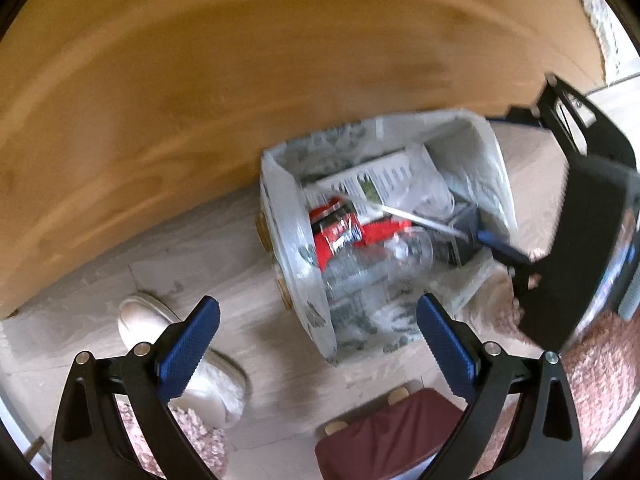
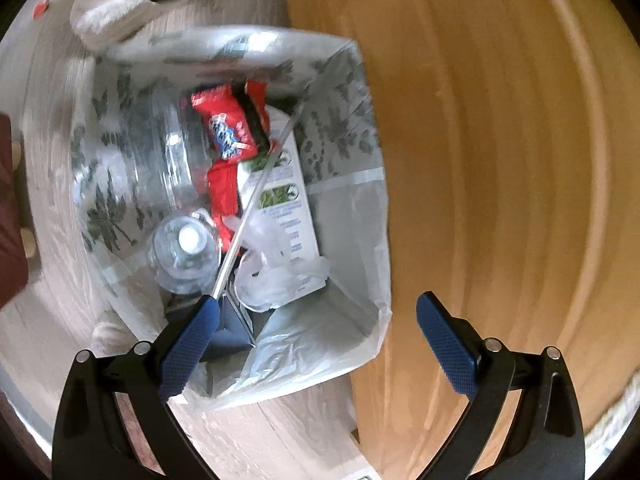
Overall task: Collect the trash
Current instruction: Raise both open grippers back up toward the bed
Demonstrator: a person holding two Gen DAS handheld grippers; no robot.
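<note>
Lined trash bin: on floor beside wooden table; holds clear bottle, red wrappers, carton, thin straw.
Right gripper: spread, over bin, straw at left fingertip.
Left gripper: spread, empty.
Advice: confirm straw drops inside before withdrawing.

I am looking down into the lined bin, which is standing on the floor just beside the wooden tabletop. Inside it, a plastic bottle is lying left of a carton, with snack wrappers sitting between and beyond them. A thin straw is lying across the carton. My right gripper is hanging over the bin's near edge. My left gripper is hovering nearby, with a slipper resting below it on the floor.
</note>
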